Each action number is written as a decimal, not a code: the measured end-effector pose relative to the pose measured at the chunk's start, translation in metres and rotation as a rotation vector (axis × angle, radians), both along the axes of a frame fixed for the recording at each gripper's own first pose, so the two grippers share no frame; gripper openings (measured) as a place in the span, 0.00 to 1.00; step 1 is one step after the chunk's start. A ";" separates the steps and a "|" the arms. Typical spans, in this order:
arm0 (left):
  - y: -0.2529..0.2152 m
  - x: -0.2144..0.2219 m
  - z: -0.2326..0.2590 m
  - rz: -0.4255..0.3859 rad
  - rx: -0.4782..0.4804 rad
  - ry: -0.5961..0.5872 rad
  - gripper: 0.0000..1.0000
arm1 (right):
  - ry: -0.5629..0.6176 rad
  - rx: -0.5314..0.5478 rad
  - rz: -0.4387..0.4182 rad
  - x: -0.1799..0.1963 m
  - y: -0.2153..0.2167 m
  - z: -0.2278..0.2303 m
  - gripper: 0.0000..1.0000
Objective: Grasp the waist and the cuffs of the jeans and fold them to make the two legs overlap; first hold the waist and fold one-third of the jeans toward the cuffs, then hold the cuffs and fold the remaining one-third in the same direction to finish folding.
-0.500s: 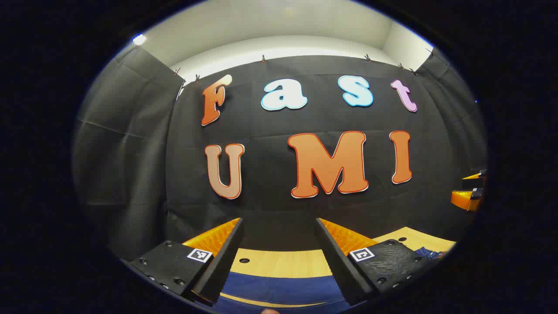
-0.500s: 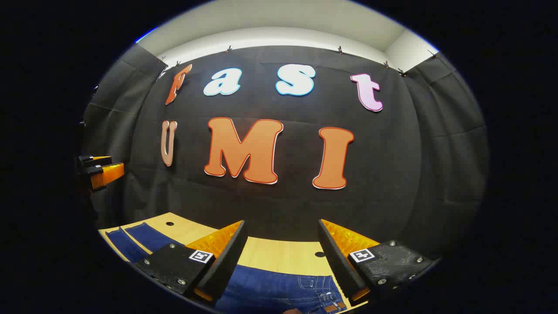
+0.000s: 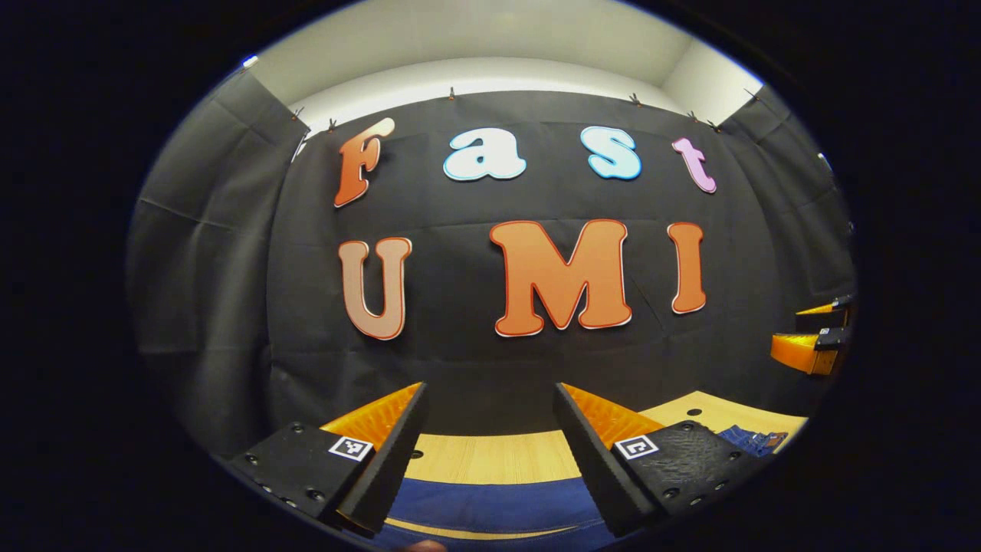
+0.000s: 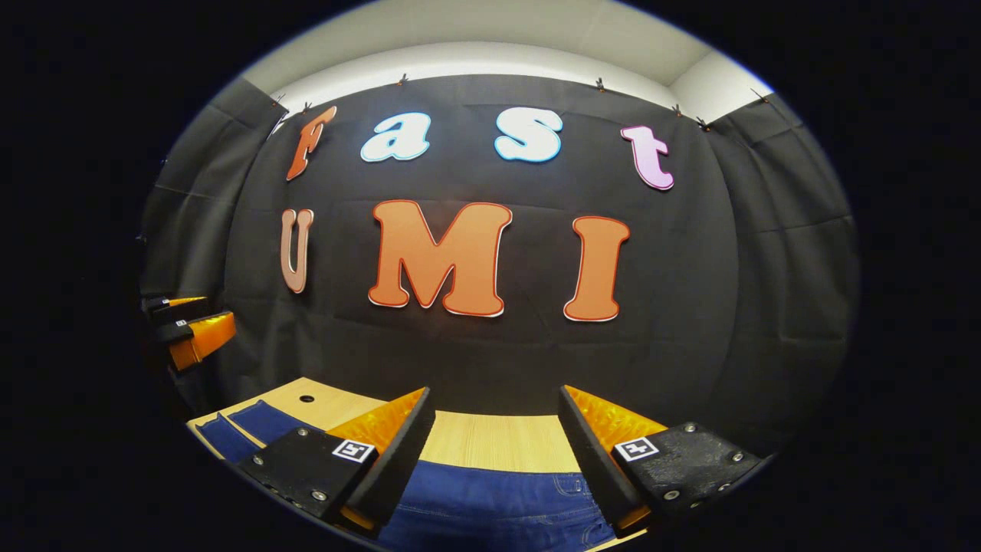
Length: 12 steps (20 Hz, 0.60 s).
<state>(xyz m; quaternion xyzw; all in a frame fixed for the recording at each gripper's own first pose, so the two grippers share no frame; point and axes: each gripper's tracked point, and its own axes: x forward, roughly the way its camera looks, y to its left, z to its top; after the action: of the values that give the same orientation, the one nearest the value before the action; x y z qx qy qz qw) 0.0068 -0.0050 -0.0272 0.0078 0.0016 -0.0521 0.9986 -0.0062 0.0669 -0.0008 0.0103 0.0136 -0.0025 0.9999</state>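
Left tool [image 3: 490,441]: fingers spread wide, nothing between them, hanging above the near part of the desk and pointing toward the booth's back wall.
Right tool [image 4: 497,441]: also gaping wide and empty, held level with the other one; each shows at the far side edge of the other's view.
Jeans, left side [image 3: 490,502]: a plain dark-blue band lies right under the left tool's fingertips, running crosswise; no seams or pockets there, so I take it for the leg end.
Jeans, right side [image 4: 498,506]: under the right tool the denim shows stitching and what looks like a pocket seam, so the waist end seems to be here.
Long axis: the jeans lie flat across the desk from side to side, square to the way both tools point; in the right gripper view the legs stretch off toward the left tool.
Which is nearer: the right tool is the one over the waist, the left over the legs and cuffs; both are above the cloth, not touching it.
Look of the cloth: deep blue, smooth, spread flat, no fold visible yet.
Desk [image 4: 498,441]: pale wood with small round holes, bare beyond the jeans.
Judgement: folding has not begun; each tool must drop onto its end.
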 end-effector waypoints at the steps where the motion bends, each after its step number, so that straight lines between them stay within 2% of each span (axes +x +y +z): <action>1: 0.004 0.002 -0.003 0.028 0.024 -0.001 1.00 | 0.003 -0.006 -0.003 0.000 0.003 -0.001 0.98; 2: 0.007 0.004 -0.006 0.029 0.039 0.001 0.98 | 0.005 -0.009 -0.003 -0.001 0.004 -0.001 0.98; 7: 0.000 0.009 -0.026 -0.004 0.034 0.043 1.00 | 0.021 0.001 -0.027 0.004 -0.001 -0.008 0.97; 8: 0.003 0.010 -0.033 0.002 0.044 0.067 0.97 | 0.038 0.003 -0.039 0.005 -0.007 -0.014 0.98; 10: 0.022 0.012 -0.048 0.034 0.061 0.111 0.97 | 0.082 0.004 -0.062 0.006 -0.020 -0.030 0.98; 12: 0.044 0.010 -0.068 0.066 0.038 0.168 0.98 | 0.148 0.000 -0.098 0.005 -0.038 -0.053 0.98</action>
<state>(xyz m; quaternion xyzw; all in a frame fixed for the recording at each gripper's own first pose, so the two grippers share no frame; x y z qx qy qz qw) 0.0169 0.0389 -0.0957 0.0224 0.0868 -0.0194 0.9958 -0.0014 0.0285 -0.0542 0.0109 0.0870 -0.0520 0.9948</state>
